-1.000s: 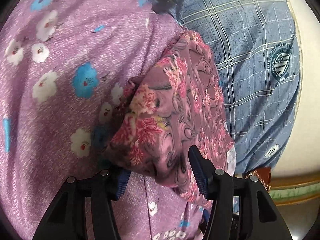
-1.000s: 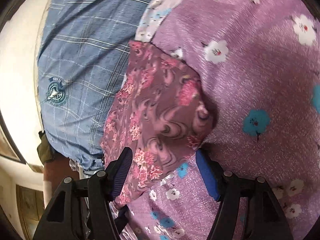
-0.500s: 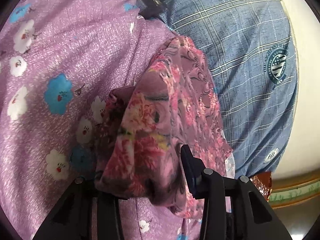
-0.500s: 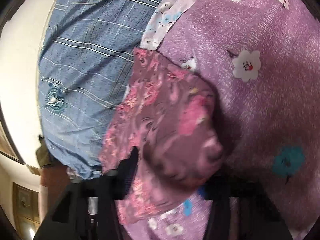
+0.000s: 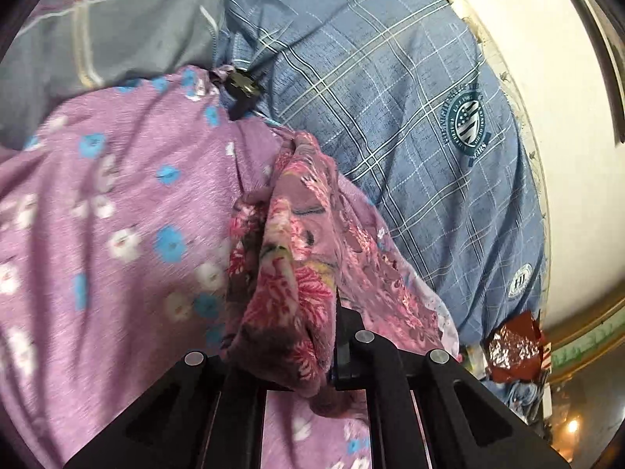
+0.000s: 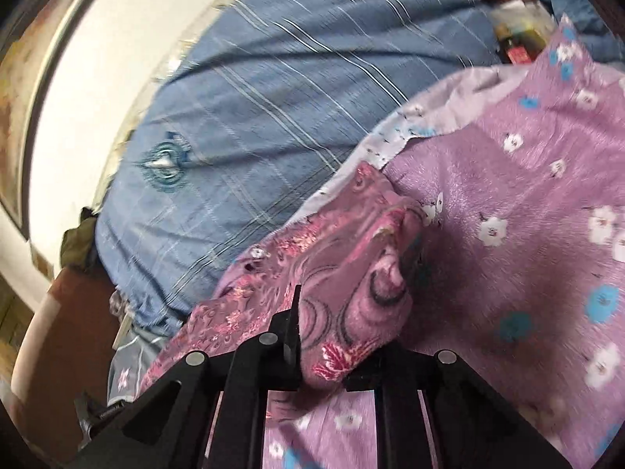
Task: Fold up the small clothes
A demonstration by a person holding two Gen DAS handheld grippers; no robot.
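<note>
A sec ago both hand-held grippers were wide apart. Now the left one (image 5: 312, 355) had clamped on the pink flower cloth (image 5: 289, 273) & the right (image 6: 324, 355) was closing on it too, lifting it off the purple blanket (image 5: 117, 215), mid-lower frame. Fold starting.

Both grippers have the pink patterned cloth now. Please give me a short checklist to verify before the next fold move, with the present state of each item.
1. left gripper shut on the pink patterned cloth: ok.
2. right gripper grips the same cloth: ok, jaws closing.
3. Held edges lifted off the purple floral fabric: ok.
4. Purple fabric not caught in either grip: cannot tell.
5. Cloth flat between grippers: not ok, bunched.
</note>
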